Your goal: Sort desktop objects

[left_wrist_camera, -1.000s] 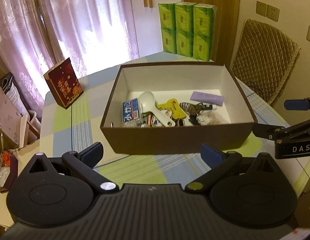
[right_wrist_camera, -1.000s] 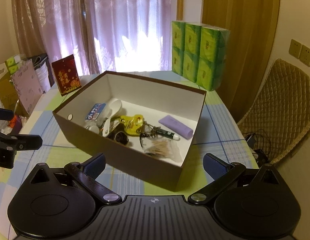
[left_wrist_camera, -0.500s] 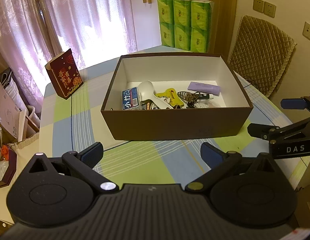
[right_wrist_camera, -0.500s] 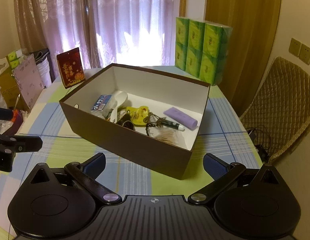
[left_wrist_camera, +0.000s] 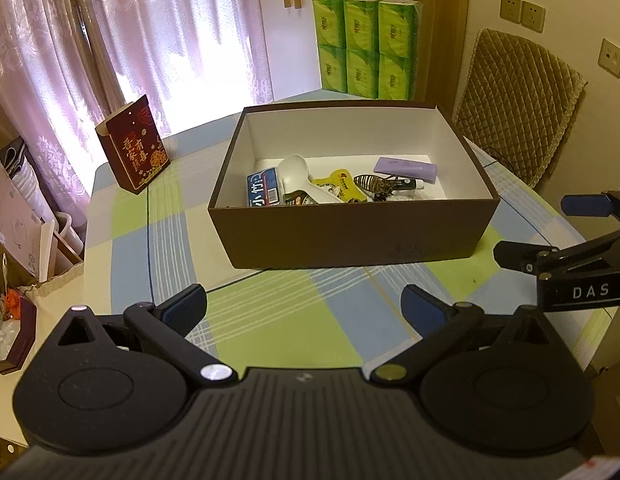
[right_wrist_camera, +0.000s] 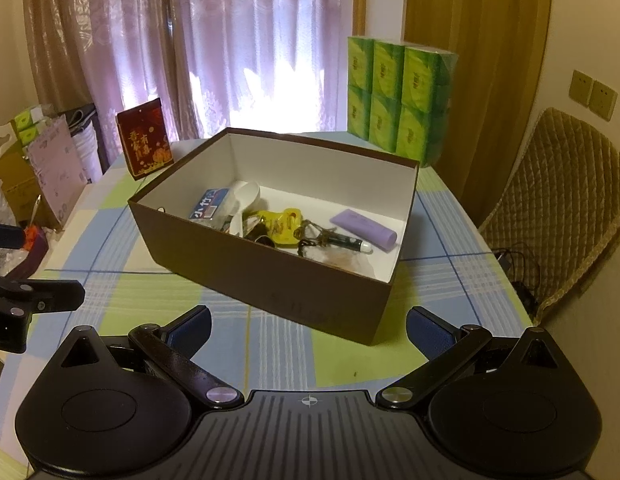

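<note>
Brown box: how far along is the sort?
Done: the white spoon, blue packet, yellow item, purple case and pen lie in the brown box. In hand: nothing; left gripper and right gripper are open. Left: only the red box and green tissue packs stand outside.

Backlit curtains; prob. chair.
</note>
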A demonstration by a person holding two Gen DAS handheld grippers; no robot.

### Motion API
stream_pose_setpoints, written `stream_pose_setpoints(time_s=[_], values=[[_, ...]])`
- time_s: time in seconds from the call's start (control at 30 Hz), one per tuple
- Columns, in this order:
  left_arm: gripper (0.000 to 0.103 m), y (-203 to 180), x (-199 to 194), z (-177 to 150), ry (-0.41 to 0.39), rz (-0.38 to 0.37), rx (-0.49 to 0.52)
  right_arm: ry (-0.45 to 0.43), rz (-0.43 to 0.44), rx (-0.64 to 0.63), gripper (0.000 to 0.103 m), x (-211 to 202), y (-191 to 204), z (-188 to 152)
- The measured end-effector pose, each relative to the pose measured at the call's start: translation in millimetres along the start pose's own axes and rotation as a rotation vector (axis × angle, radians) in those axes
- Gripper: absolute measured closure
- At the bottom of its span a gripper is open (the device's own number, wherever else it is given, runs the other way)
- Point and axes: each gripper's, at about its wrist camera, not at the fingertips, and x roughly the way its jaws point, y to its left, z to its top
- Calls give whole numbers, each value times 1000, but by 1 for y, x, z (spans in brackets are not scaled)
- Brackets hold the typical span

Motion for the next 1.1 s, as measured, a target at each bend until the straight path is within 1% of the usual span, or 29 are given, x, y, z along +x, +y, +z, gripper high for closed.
stream_pose_setpoints(time_s=[0.27,1.1], values=[[1,2,-2,-7,7,7,11,4,-4,5,2,-3,6,-5],[1,4,0,-31,53,-13,16,27,-7,26,2,-9,22,-24]])
